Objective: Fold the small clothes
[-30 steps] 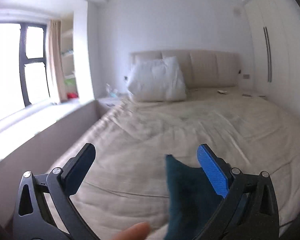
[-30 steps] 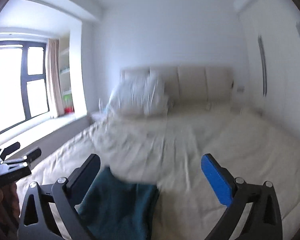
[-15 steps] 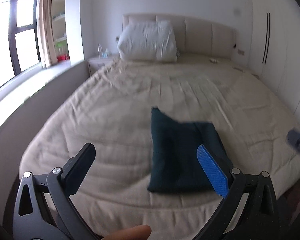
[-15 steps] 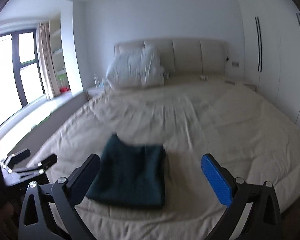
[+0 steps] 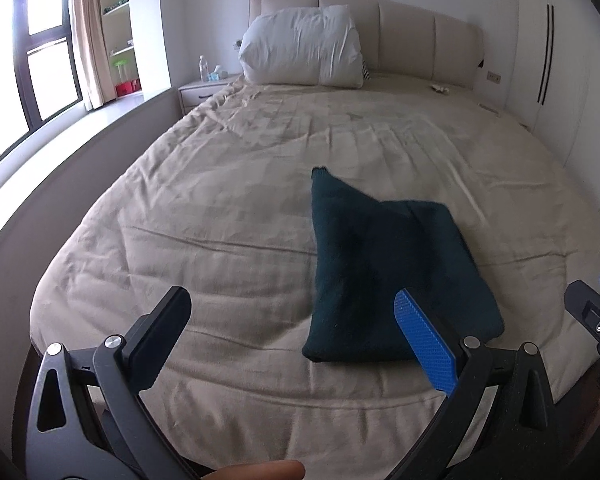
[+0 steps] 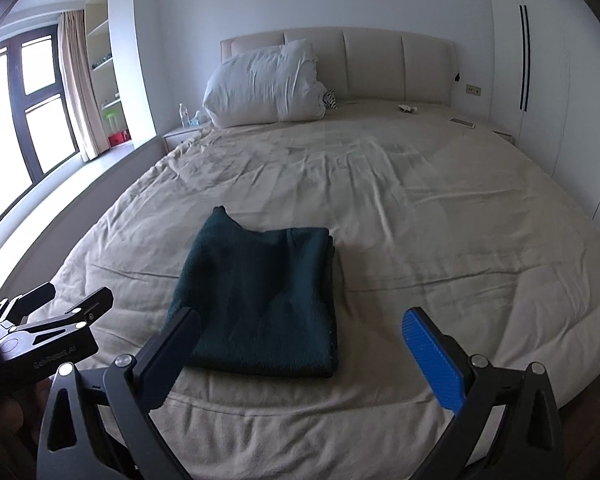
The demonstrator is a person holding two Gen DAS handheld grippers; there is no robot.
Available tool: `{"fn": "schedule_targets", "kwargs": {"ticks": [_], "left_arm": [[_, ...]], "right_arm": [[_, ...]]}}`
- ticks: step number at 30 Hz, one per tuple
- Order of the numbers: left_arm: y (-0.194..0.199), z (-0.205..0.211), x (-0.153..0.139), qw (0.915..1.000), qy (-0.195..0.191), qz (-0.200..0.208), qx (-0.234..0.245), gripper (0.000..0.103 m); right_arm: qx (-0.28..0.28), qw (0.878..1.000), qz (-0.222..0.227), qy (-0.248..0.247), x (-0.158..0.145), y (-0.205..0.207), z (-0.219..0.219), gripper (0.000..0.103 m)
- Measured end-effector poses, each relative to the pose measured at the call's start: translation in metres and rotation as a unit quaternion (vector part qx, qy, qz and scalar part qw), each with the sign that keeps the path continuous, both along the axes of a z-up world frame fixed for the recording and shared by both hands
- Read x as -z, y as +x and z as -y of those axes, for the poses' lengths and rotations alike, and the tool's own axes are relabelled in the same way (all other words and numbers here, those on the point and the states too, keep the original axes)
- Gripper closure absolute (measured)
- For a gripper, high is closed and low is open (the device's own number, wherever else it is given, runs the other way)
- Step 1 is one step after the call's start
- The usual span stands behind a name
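A dark teal garment point(image 5: 384, 276) lies folded into a rough rectangle on the beige bed cover, near the foot of the bed; it also shows in the right wrist view point(image 6: 260, 300). One corner pokes out at its far left. My left gripper point(image 5: 296, 332) is open and empty, held back above the foot edge, left of the garment. My right gripper point(image 6: 300, 344) is open and empty, held back above the garment's near edge. The left gripper shows at the left edge of the right wrist view point(image 6: 52, 300); the right gripper shows at the right edge of the left wrist view point(image 5: 596, 304).
The bed point(image 6: 440, 220) is covered by a wrinkled beige quilt. A white pillow point(image 6: 264, 84) leans on the padded headboard. A nightstand point(image 5: 202, 94) with bottles stands at the left. A window ledge runs along the left and white wardrobes point(image 6: 548, 80) along the right.
Both grippers have pulled back and up from the bed. The garment, close under the fingers a second ago, now lies further off, flat and folded on the quilt.
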State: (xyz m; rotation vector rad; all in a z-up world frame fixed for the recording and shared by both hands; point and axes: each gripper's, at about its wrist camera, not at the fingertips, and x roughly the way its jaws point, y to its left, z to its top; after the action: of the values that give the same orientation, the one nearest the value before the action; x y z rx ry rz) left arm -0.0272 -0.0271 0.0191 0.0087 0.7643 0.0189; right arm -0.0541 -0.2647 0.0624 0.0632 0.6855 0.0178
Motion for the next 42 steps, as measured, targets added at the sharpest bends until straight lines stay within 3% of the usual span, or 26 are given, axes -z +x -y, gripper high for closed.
{"fn": "schedule_targets", "kwargs": {"ticks": [8,42], "left_arm": [[0.008,-0.004,0.017,0.9999,0.002,-0.011,-0.001,0.000],[0.011,0.000,0.026,0.9998,0.005,-0.021,0.002,0.000]], "right_arm": [[-0.004,1.000,-0.016,0.000,0.009,0.005,-0.004,0.000],[0.000,1.000,-0.024,0.007,0.019,0.007,-0.003,0.000]]}}
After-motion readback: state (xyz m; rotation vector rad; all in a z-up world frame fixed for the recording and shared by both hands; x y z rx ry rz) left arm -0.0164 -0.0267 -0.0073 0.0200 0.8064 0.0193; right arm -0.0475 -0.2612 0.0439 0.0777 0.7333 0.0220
